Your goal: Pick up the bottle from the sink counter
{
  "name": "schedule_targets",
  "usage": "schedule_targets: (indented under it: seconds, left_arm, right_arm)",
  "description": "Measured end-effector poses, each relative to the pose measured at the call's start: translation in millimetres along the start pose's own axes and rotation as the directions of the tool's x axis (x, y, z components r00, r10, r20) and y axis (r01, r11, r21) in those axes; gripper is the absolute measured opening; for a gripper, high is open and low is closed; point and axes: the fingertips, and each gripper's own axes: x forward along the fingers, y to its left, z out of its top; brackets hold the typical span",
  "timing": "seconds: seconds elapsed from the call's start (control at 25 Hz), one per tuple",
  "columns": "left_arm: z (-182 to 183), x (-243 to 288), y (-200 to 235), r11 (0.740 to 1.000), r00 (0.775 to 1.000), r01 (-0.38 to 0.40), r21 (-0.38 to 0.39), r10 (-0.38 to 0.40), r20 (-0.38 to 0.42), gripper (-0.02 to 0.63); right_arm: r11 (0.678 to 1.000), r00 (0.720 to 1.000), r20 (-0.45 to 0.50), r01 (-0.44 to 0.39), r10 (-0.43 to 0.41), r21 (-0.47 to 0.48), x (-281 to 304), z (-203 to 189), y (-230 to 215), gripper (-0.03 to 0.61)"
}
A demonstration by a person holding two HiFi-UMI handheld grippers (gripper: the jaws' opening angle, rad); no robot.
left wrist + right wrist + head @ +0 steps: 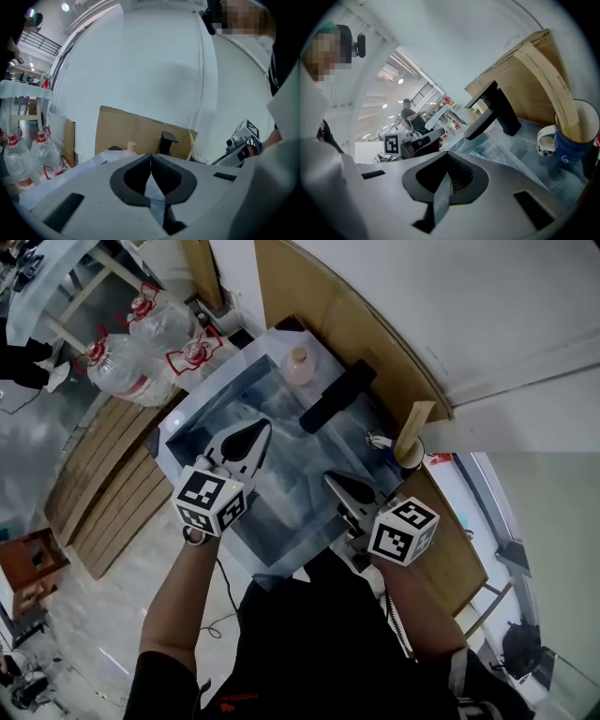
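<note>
Bottle (298, 365) and grippers are well apart: the pale pink bottle stands upright on the table (454, 566) at the far edge of the sink (200, 420), just left of the black faucet (336, 396) and in front of a cardboard sheet (319, 296) that leans on the wall. The left gripper (263, 426) hangs over the left half of the basin, its fingers clenched tight together with nothing between them; from its own view the bottle (130, 150) shows beyond the tips, far ahead and slightly left, with the faucet (167, 142) to its right. The right gripper (331, 480) hangs over the near right part of the basin, its fingers likewise pressed together and empty, pointing toward the faucet (492, 110). A blue cup (410, 455) with a flat wooden strip standing in it sits on the table to the right of the sink. Several large water jugs (114, 364) with red caps stand on the floor to the far left.
</note>
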Motion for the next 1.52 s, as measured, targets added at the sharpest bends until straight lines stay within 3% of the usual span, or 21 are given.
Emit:
schedule_targets:
  seconds: [0.36,0.56,1.0,1.52]
  left_arm:
    - [4.0,57.8,32.4,0.998,0.999,0.045,0.041,-0.045,0.011,0.025]
    - [0.0,84.0,47.8,0.996,0.999,0.047,0.078,-0.047,-0.01,0.102]
    - [-9.0,130.1,60.6,0.987,0.997,0.068,0.147,-0.061,-0.048,0.189]
    - [-16.9,163.5,65.9,0.979,0.993,0.104,0.175,-0.092,-0.077,0.221]
  right_arm:
    - [1.0,1.0,-0.024,0.012,-0.011,0.028,3.3,-2.8,-25.8,0.003]
    - [0.998,0.999,-0.037,0.029,-0.027,0.05,2.4,-9.2,-39.2,0.003]
    - [0.996,0.998,-0.06,0.041,-0.036,0.083,4.8,-26.3,-54.3,0.003]
    - [0.991,0.996,-0.079,0.061,-0.051,0.121,2.8,-42.3,-68.9,0.003]
